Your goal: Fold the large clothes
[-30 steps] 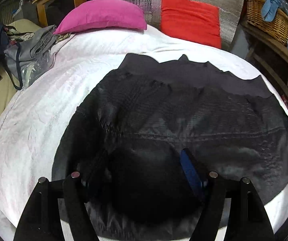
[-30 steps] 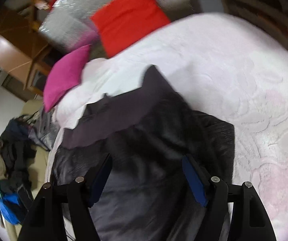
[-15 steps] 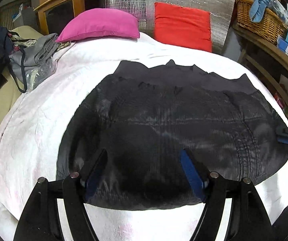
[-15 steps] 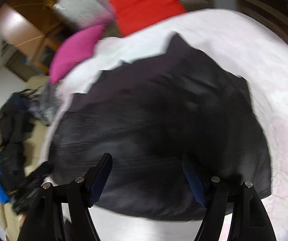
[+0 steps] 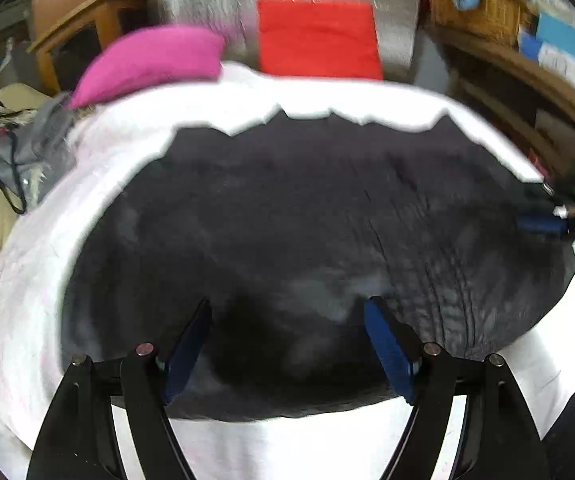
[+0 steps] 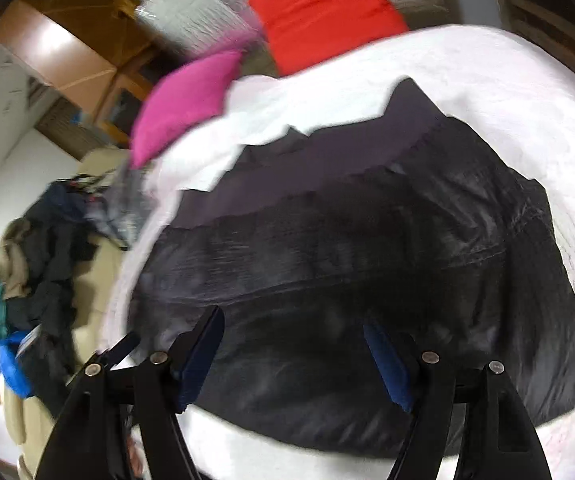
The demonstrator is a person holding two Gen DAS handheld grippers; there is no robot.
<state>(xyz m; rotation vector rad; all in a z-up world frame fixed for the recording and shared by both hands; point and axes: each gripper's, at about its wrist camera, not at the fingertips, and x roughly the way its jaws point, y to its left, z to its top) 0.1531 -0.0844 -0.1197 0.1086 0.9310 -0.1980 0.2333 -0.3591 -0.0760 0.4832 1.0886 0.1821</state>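
White bedspread (image 5: 87,184) under black jacket (image 5: 307,240), pink cushion (image 5: 151,64) behind; left gripper (image 5: 287,344) and right gripper (image 6: 291,352) above jacket, jaws spread, empty

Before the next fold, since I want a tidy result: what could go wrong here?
Both the left hand-held gripper and right hand-held gripper are open over the black garment, gripping nothing. Its far edge looks jagged and uneven, so a fold may end up crooked. The fabric looks slick and could slide on the white bedcover.
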